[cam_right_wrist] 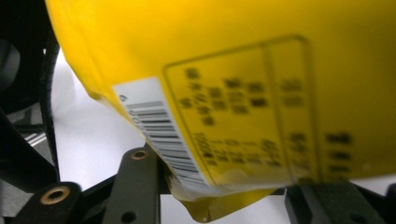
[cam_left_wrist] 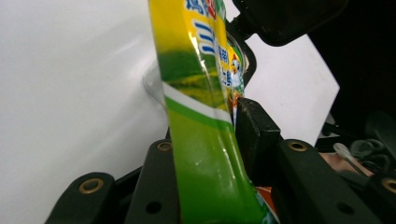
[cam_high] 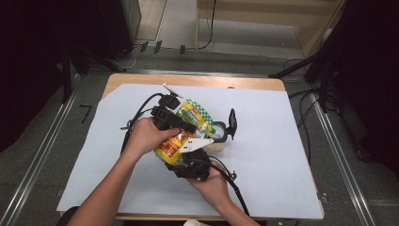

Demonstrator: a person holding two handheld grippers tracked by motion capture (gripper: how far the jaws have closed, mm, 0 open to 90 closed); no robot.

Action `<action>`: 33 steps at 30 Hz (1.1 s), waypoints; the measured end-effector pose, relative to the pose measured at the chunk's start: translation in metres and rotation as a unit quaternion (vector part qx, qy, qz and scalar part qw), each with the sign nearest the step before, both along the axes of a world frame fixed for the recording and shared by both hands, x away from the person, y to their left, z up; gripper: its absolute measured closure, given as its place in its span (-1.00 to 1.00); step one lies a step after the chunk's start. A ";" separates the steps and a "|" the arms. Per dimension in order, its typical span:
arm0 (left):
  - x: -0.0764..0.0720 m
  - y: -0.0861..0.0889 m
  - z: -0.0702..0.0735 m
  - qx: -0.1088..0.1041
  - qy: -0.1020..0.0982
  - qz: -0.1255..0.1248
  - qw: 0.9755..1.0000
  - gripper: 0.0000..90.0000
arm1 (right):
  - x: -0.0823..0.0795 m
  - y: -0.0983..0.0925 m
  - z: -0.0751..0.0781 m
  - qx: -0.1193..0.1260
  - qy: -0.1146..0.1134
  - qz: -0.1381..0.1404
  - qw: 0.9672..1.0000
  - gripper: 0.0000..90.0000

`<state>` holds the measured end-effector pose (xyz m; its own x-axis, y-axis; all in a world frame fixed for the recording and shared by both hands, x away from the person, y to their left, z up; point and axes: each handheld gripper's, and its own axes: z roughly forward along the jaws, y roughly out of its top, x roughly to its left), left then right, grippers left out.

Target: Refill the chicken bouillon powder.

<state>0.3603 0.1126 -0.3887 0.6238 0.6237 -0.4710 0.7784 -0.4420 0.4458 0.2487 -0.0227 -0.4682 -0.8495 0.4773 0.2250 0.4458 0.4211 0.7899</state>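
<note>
High view shows the left gripper [cam_high: 181,123] clamped on the upper part of a yellow-green snack bag [cam_high: 186,132] above the middle of the white sheet [cam_high: 263,155], while the right gripper [cam_high: 190,157] pinches the bag's lower edge, beside a clear cup [cam_high: 217,134].

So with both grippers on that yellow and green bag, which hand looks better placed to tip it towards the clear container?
Probably the left. The left gripper pinches the snack bag at the end nearest the clear container, so it can steer. The right gripper holds the far end.
</note>
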 end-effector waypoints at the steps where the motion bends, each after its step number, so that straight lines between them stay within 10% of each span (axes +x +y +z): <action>1: 0.000 -0.001 0.000 0.004 -0.002 0.001 1.000 0.64 | -0.001 0.001 0.000 -0.005 -0.005 0.000 1.000 0.29; 12: -0.001 -0.006 0.002 0.012 -0.016 0.020 1.000 0.66 | -0.006 0.007 0.006 -0.045 -0.028 -0.017 0.998 0.20; 33: 0.001 0.003 0.005 -0.012 0.025 0.017 0.999 0.43 | 0.004 -0.007 0.004 0.021 0.020 -0.015 0.999 0.43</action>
